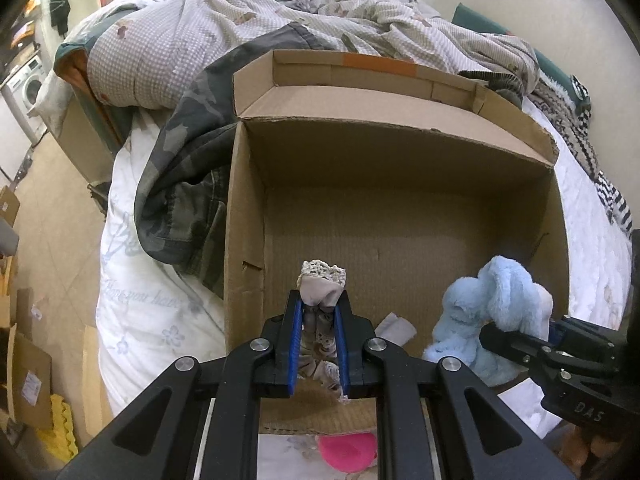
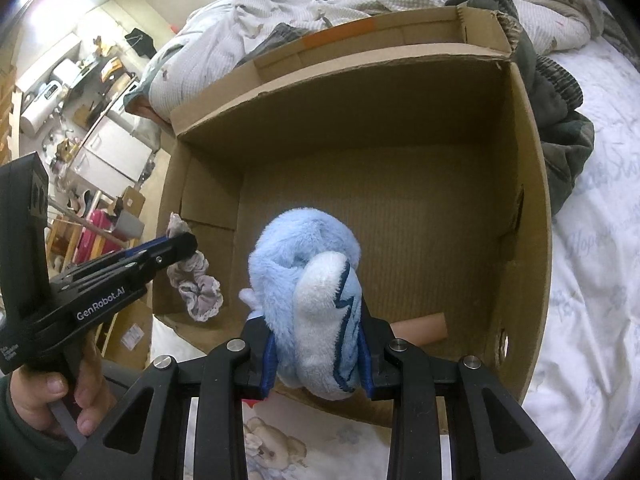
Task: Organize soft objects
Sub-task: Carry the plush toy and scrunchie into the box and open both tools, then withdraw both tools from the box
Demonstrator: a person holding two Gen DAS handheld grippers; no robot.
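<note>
An open cardboard box [image 1: 400,168] [image 2: 532,216] lies on the bed. My left gripper [image 1: 319,320] is shut on a grey scrunchie with lace trim [image 1: 322,294], held over the box's near left part; in the right wrist view the left gripper [image 2: 176,244] shows with the scrunchie [image 2: 196,288] dangling from it. My right gripper [image 2: 316,344] is shut on a light blue plush toy [image 2: 304,280], held over the box's near edge; the left wrist view shows this plush toy [image 1: 488,312] at the right gripper [image 1: 520,336].
Rumpled bedding [image 1: 240,20] and a camouflage garment [image 1: 188,152] lie behind and left of the box. A pink item [image 1: 346,450] sits on the bed by the near edge. A small tan roll [image 2: 420,328] lies in the box. A hand [image 2: 60,392] holds the left gripper's handle.
</note>
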